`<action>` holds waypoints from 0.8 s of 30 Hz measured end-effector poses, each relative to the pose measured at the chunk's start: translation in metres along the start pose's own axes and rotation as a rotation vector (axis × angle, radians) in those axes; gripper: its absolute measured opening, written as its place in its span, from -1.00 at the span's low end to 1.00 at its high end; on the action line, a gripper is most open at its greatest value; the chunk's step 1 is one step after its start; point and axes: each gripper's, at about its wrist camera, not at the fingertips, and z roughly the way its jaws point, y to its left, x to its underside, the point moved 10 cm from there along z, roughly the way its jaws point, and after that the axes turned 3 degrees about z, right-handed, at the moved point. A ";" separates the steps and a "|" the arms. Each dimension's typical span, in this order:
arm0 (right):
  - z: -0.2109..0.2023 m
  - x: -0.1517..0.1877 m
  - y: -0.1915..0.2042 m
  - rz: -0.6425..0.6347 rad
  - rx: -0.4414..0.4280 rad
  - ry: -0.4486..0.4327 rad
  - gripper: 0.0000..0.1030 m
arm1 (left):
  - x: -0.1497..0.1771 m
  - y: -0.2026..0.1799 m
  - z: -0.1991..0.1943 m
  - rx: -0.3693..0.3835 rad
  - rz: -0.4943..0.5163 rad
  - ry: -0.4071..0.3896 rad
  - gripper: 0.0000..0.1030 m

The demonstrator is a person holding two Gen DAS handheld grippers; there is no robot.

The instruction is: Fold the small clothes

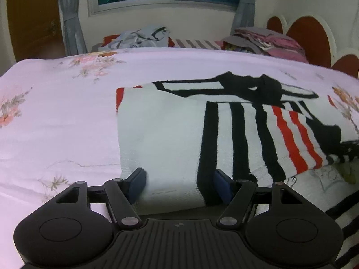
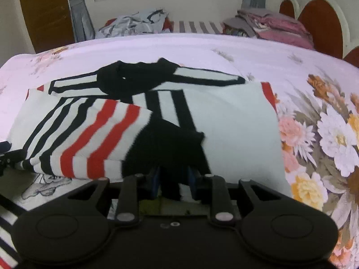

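A small white knit sweater (image 1: 166, 132) with black and red stripes and a black collar lies on the floral bedsheet (image 1: 56, 116), its sleeves folded across the body. My left gripper (image 1: 179, 181) is open, its blue pads on either side of the sweater's near hem. In the right wrist view the sweater (image 2: 235, 123) fills the middle. My right gripper (image 2: 174, 180) has its jaws close together around the black cuff end (image 2: 166, 148) of the folded sleeve and the hem edge; the pads are partly hidden by fabric.
A pile of loose grey clothes (image 1: 139, 37) and a stack of folded pink and grey clothes (image 1: 269, 41) sit at the bed's far side. The red and white headboard (image 1: 311, 35) is at the right. A window with curtains and a wooden door are behind.
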 end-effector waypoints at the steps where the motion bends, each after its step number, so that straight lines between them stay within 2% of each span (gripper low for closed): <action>1: -0.003 -0.004 -0.002 0.008 -0.002 -0.024 -0.52 | -0.001 -0.001 0.001 -0.010 -0.002 -0.001 0.32; 4: -0.008 -0.009 -0.002 0.041 -0.023 -0.070 -0.51 | -0.001 -0.006 0.002 -0.034 0.006 -0.001 0.32; 7: 0.009 0.005 -0.006 0.022 -0.007 0.003 -0.50 | 0.000 -0.007 0.002 -0.050 0.028 0.004 0.32; 15: 0.007 0.009 -0.007 -0.013 -0.022 0.013 -0.49 | 0.000 -0.012 0.002 -0.101 0.069 0.023 0.33; 19: -0.015 0.008 -0.014 0.021 -0.047 -0.018 -0.48 | -0.001 -0.014 -0.009 -0.117 0.087 0.035 0.35; 21: -0.031 0.013 -0.020 0.040 -0.068 -0.036 -0.46 | 0.005 -0.017 -0.021 -0.128 0.106 0.030 0.66; 22: -0.039 0.018 -0.022 0.041 -0.083 -0.041 -0.43 | 0.010 -0.018 -0.027 -0.140 0.112 0.026 0.91; 24: -0.053 0.028 -0.027 0.028 -0.092 -0.046 -0.33 | 0.023 -0.021 -0.040 -0.140 0.117 0.023 0.92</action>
